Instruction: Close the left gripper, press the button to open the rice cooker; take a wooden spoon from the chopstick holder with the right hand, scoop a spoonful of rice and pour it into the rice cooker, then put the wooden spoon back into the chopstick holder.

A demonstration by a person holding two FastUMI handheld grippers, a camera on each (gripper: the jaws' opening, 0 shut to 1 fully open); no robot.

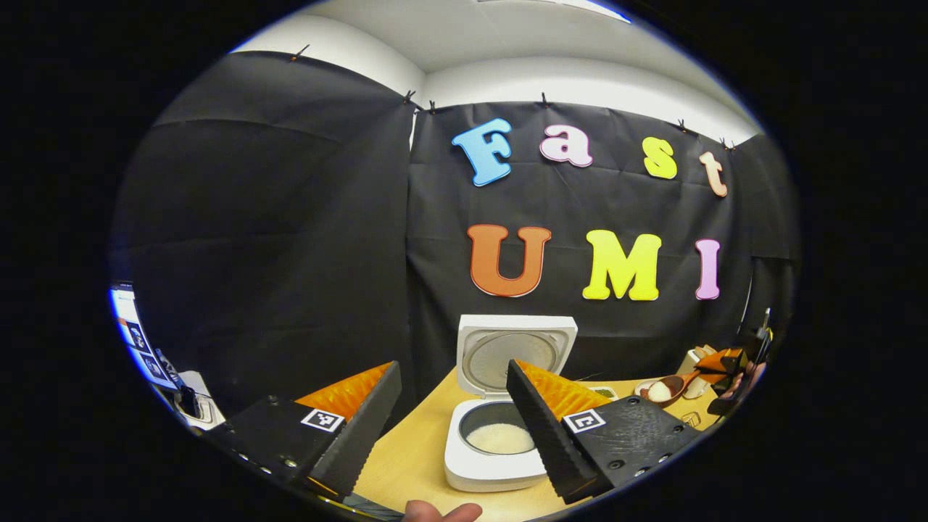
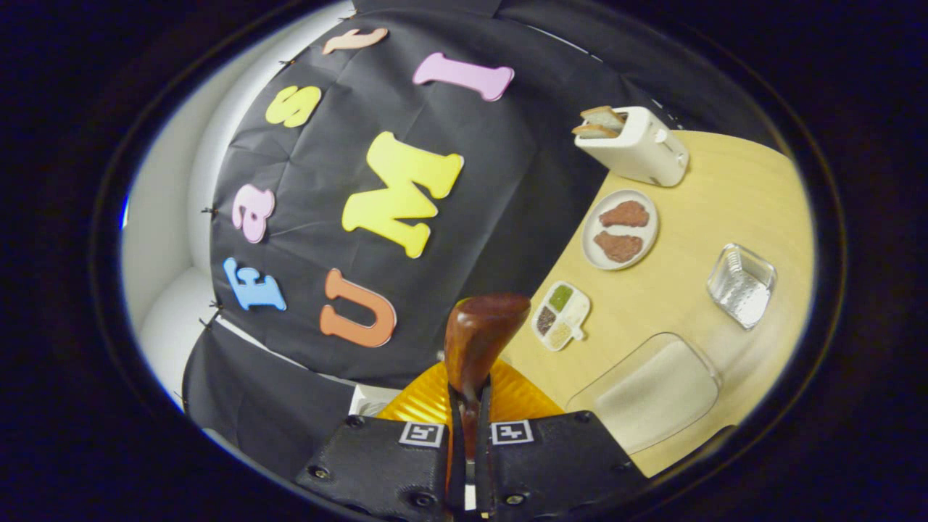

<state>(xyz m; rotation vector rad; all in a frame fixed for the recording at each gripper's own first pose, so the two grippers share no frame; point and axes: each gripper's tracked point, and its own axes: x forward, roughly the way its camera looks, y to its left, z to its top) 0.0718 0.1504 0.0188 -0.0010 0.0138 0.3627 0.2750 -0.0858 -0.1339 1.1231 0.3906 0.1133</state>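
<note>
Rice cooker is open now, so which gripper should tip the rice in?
Right. The right gripper is shut on the spoon, which carries rice beside the rice cooker. The left gripper is open and holds nothing.

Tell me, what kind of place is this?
Likely a mock kitchen in a recording booth: a wooden table holds an open rice cooker, a toaster and a plate of food, backed by black cloth.

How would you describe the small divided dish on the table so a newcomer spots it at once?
On the wooden table, start from the white toaster, then the round plate below. The divided dish lies nearer still: small, white, with green, dark and pale fillings.
</note>
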